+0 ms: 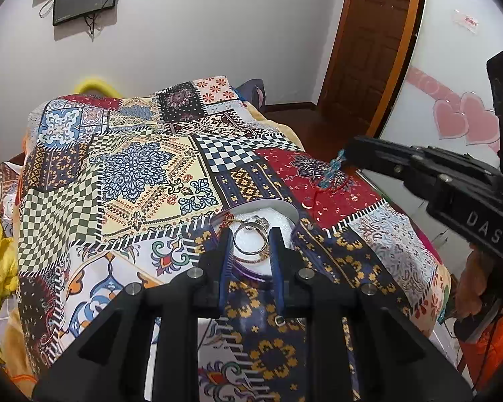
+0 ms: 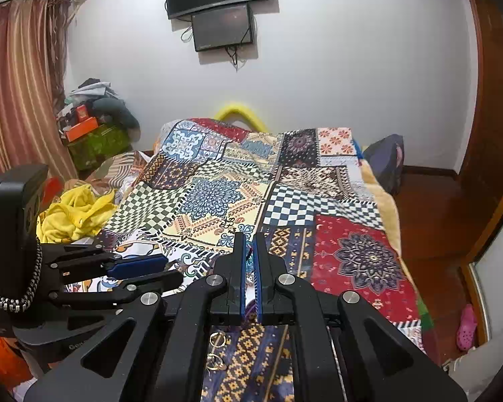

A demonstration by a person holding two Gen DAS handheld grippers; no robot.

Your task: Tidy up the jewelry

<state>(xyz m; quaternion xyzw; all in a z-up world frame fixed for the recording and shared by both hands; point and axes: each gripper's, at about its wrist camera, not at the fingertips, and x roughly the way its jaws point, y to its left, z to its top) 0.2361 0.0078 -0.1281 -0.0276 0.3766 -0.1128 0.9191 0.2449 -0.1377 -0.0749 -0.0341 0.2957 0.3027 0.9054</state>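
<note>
A round white jewelry box (image 1: 280, 209) lies open on the patterned bedspread (image 1: 134, 174), with a silver bangle (image 1: 251, 240) and other bangles inside. My left gripper (image 1: 251, 236) is open, its blue-padded fingers either side of the silver bangle. My right gripper (image 2: 249, 238) is shut on a turquoise beaded piece (image 2: 249, 261), which hangs from its tip in the left wrist view (image 1: 332, 169), above and right of the box. Gold rings (image 2: 218, 338) lie on the bedspread under the right gripper. The left gripper (image 2: 144, 269) shows at the left of the right wrist view.
The bed fills the middle, a white wall with two dark screens (image 2: 219, 3) behind it. Yellow cloth (image 2: 73, 212) and clutter lie left of the bed. A wooden door (image 1: 369, 40) and brown floor (image 2: 429, 221) are to the right.
</note>
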